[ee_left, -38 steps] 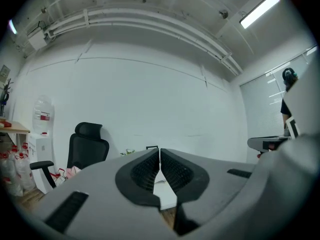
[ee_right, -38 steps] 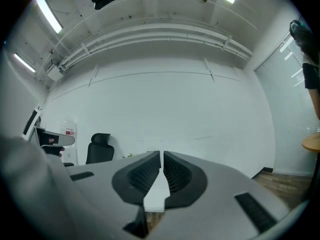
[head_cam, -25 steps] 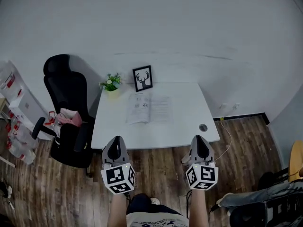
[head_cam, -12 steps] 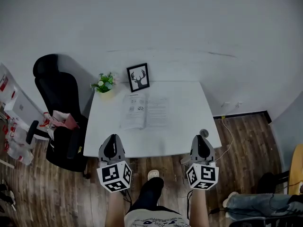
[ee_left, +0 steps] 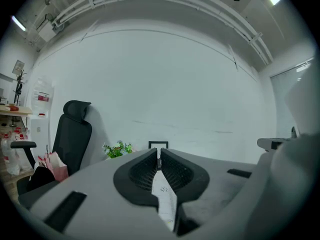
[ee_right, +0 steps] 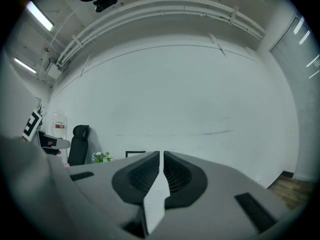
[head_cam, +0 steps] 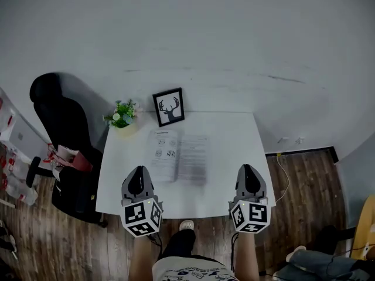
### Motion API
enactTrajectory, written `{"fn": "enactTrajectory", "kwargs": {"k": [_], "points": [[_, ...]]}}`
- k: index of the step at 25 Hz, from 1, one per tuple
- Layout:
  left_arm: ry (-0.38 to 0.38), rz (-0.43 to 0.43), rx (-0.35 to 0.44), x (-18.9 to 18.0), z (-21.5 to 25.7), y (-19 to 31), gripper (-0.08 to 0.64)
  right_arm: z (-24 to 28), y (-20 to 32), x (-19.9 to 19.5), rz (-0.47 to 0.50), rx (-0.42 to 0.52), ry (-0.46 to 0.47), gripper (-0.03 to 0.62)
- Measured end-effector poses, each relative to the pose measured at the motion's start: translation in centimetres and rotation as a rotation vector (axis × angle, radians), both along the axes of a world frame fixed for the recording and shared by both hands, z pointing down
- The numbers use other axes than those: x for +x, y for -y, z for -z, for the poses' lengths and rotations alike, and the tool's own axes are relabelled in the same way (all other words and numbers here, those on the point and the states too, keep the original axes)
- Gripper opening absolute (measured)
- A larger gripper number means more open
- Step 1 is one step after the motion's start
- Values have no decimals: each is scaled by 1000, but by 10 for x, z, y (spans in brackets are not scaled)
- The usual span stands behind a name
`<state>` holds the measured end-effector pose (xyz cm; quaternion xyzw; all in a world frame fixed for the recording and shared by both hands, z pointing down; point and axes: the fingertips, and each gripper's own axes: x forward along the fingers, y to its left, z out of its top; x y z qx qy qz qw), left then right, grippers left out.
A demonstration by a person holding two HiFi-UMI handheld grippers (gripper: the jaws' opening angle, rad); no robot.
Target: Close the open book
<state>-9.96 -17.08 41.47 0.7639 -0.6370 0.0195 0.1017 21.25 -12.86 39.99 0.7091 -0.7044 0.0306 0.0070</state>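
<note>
The open book (head_cam: pixel 179 157) lies flat in the middle of the white table (head_cam: pixel 234 148), its printed pages facing up. My left gripper (head_cam: pixel 139 171) is over the table's near left part, just left of the book, with its jaws shut and nothing in them. My right gripper (head_cam: pixel 247 170) is over the near right edge, well to the right of the book, also shut and holding nothing. In the left gripper view the left gripper (ee_left: pixel 159 156) points level at the back wall. The right gripper (ee_right: pixel 161 156) points the same way in the right gripper view.
A framed deer picture (head_cam: pixel 169 106) and a small potted plant (head_cam: pixel 120 117) stand at the table's back edge against the wall. A black office chair (head_cam: pixel 58 127) with a pink bag (head_cam: pixel 64 157) is on the left. The person's foot (head_cam: pixel 186 224) shows below the table edge.
Both grippers have come forward from in front of the table to over its near edge. The table and book now sit closer and lower in the head view. Both jaws stayed shut.
</note>
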Motion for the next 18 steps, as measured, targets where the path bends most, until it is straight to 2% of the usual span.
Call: {"fn": "enactTrajectory", "kwargs": {"k": [9,16,18], "points": [[-29,6,-32,2,-13,50,28,-6,67,-5,47,-3,2,40],[-38,6,-51,-5,-29,56,28,-24,94,-19,97,-36,1,40],[-71,17,-74,-9,-36,55,28,-29,100,-25,119,-50,2,40]]}}
